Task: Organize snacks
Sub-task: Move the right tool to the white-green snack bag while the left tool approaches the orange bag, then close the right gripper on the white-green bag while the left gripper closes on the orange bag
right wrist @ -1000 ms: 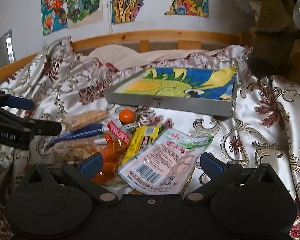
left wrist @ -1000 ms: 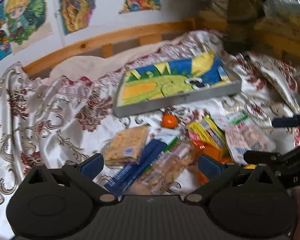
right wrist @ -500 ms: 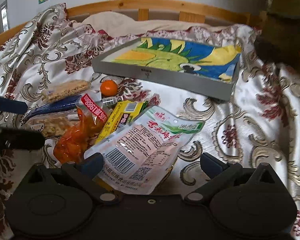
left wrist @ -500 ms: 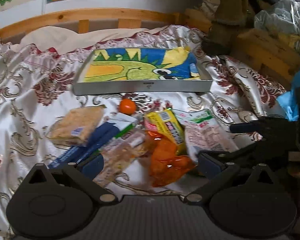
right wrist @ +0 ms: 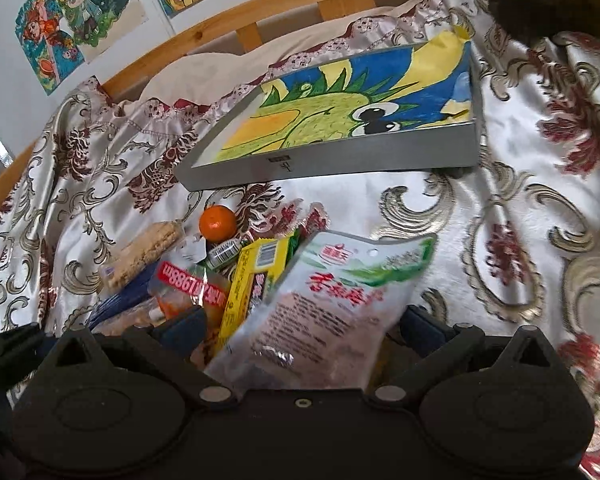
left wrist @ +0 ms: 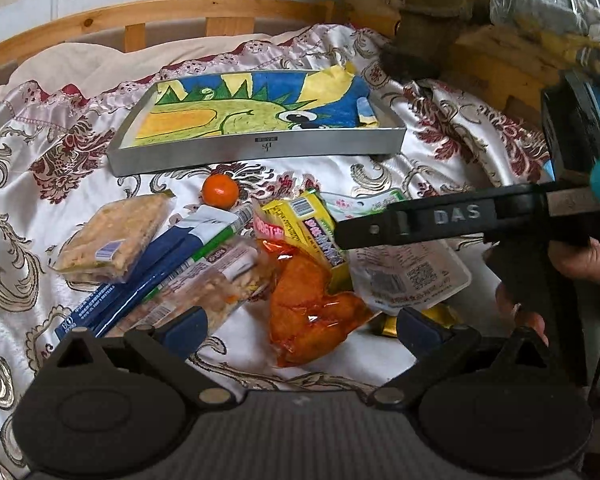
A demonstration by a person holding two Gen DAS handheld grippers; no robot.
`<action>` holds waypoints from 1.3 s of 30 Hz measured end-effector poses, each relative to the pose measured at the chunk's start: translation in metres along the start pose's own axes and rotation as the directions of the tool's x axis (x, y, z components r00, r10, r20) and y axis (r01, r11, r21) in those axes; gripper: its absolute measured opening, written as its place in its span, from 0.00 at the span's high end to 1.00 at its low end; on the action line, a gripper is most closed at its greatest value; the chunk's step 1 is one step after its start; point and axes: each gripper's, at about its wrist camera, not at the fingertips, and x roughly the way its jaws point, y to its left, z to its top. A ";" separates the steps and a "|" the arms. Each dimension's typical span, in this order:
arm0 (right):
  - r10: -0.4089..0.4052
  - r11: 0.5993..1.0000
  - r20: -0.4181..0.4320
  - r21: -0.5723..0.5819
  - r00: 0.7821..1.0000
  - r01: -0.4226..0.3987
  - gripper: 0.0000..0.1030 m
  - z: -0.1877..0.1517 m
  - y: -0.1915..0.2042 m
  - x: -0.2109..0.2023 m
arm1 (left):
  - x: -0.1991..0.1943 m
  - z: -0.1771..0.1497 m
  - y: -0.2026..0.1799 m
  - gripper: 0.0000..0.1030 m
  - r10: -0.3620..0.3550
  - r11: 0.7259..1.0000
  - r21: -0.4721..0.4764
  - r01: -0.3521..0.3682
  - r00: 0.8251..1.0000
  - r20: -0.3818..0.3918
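Satin bedspread [left wrist: 40, 184], glossy, scroll-patterned, rumpled. Shallow metal tray [left wrist: 260, 148], rectangular, dragon drawing lining its floor, well behind the snacks. White foil pouch [right wrist: 320, 304], crinkled, between the right gripper [right wrist: 302, 326] fingers, which are spread, not clamped. Orange glossy packet [left wrist: 312, 312] between the left gripper [left wrist: 300, 328] fingers, spread too. Flat cracker pack [left wrist: 112, 236]. Small round tangerine [left wrist: 220, 191] just before the tray.

Snack pile [left wrist: 284, 264] before open tray [left wrist: 260, 148]
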 end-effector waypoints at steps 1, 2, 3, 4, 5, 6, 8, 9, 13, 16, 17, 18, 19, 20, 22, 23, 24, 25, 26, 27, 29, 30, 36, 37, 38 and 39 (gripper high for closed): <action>0.001 1.000 -0.008 -0.008 1.000 -0.001 0.01 0.000 0.003 0.004 | 0.001 0.000 0.000 0.00 0.002 1.000 0.000 -0.002 1.000 -0.003; -0.002 1.000 -0.016 -0.017 1.000 0.002 0.01 0.000 0.005 0.007 | 0.002 0.000 0.000 0.00 0.004 1.000 0.001 -0.004 1.000 -0.006; -0.013 1.000 -0.027 -0.028 1.000 0.013 0.01 0.000 0.008 0.010 | 0.002 0.000 -0.001 0.00 0.006 1.000 0.003 -0.006 1.000 -0.007; -0.037 0.998 -0.040 -0.042 0.999 0.036 0.01 -0.001 0.010 0.012 | 0.003 -0.001 -0.001 0.00 0.007 1.000 0.006 -0.007 1.000 -0.008; -0.065 0.997 -0.050 -0.056 0.997 0.062 0.01 -0.003 0.010 0.013 | 0.004 -0.001 -0.002 0.00 0.009 1.000 0.010 -0.009 1.000 -0.009; -0.088 0.994 -0.056 -0.066 0.995 0.084 0.01 -0.005 0.011 0.014 | 0.004 -0.001 -0.002 0.00 0.011 1.000 0.017 -0.011 1.000 -0.011; -0.113 0.991 -0.062 -0.082 0.992 0.108 0.01 -0.008 0.011 0.013 | 0.006 -0.002 -0.005 0.00 0.020 0.999 0.031 -0.019 1.000 -0.014; -0.126 0.989 -0.064 -0.087 0.990 0.121 0.01 -0.009 0.011 0.013 | 0.007 -0.002 -0.006 0.00 0.026 0.999 0.038 -0.026 1.000 -0.017; -0.138 0.989 -0.064 -0.066 0.988 0.134 0.02 -0.009 0.005 0.007 | 0.011 -0.002 -0.008 0.00 0.035 0.998 0.047 -0.034 0.999 -0.019; -0.129 0.991 -0.066 -0.039 0.989 0.127 0.06 -0.011 0.000 0.000 | 0.015 0.000 -0.009 0.00 0.028 0.999 0.038 -0.028 0.999 -0.017; -0.126 0.992 -0.066 -0.032 0.990 0.124 0.08 -0.011 0.000 -0.002 | 0.017 0.001 -0.009 0.00 0.026 0.999 0.035 -0.026 1.000 -0.016; -0.121 0.992 -0.066 -0.026 0.990 0.120 0.09 -0.011 -0.001 -0.004 | 0.018 0.001 -0.009 0.00 0.024 0.999 0.032 -0.023 1.000 -0.016; -0.115 0.993 -0.066 -0.020 0.991 0.114 0.10 -0.011 -0.002 -0.005 | 0.019 0.001 -0.009 0.00 0.020 0.999 0.029 -0.020 1.000 -0.015; -0.114 0.993 -0.067 -0.017 0.991 0.113 0.11 -0.011 -0.003 -0.006 | 0.020 0.001 -0.010 0.01 0.018 0.999 0.029 -0.018 1.000 -0.011; -0.122 0.992 -0.067 -0.021 0.990 0.121 0.13 -0.012 -0.002 -0.005 | 0.021 0.000 -0.011 0.01 0.017 0.999 0.043 -0.017 1.000 0.002; -0.123 0.992 -0.066 -0.026 0.990 0.122 0.14 -0.012 -0.001 -0.005 | 0.022 0.000 -0.012 0.01 0.017 0.998 0.052 -0.017 1.000 0.004; -0.122 0.992 -0.065 -0.028 0.990 0.120 0.16 -0.012 -0.001 -0.005 | 0.023 0.000 -0.012 0.01 0.017 0.998 0.062 -0.017 1.000 0.002; -0.120 0.993 -0.065 -0.028 0.991 0.118 0.16 -0.012 0.000 -0.005 | 0.024 0.000 -0.012 0.01 0.016 0.998 0.065 -0.016 1.000 -0.001; -0.119 0.993 -0.065 -0.029 0.991 0.117 0.17 -0.012 0.000 -0.005 | 0.025 0.000 -0.012 0.02 0.013 0.998 0.063 -0.013 1.000 -0.003; -0.119 0.993 -0.065 -0.031 0.991 0.117 0.18 -0.012 0.000 -0.005 | 0.025 0.000 -0.011 0.02 0.009 0.998 0.059 -0.008 1.000 -0.004; -0.117 0.993 -0.065 -0.031 0.991 0.115 0.18 -0.011 0.001 -0.006 | 0.024 0.000 -0.009 0.03 0.000 0.999 0.048 0.000 1.000 -0.002; -0.116 0.993 -0.064 -0.031 0.991 0.114 0.18 -0.011 0.000 -0.005 | 0.024 0.001 -0.009 0.03 -0.005 0.999 0.042 0.005 1.000 0.001; -0.115 0.993 -0.071 -0.039 0.991 0.112 0.18 -0.012 0.001 -0.005 | 0.020 0.002 -0.015 0.01 -0.063 0.996 0.057 0.062 0.998 0.017; -0.115 0.993 -0.073 -0.041 0.991 0.112 0.18 -0.012 0.001 -0.005 | 0.021 0.002 -0.018 0.01 -0.059 0.995 0.077 0.058 0.998 0.014; -0.114 0.993 -0.075 -0.043 0.991 0.111 0.18 -0.011 0.000 -0.004 | 0.023 0.002 -0.020 0.01 -0.052 0.995 0.091 0.051 0.999 0.011; -0.114 0.993 -0.076 -0.044 0.991 0.111 0.18 -0.011 0.000 -0.004 | 0.025 0.003 -0.021 0.01 -0.051 0.994 0.094 0.049 0.999 0.010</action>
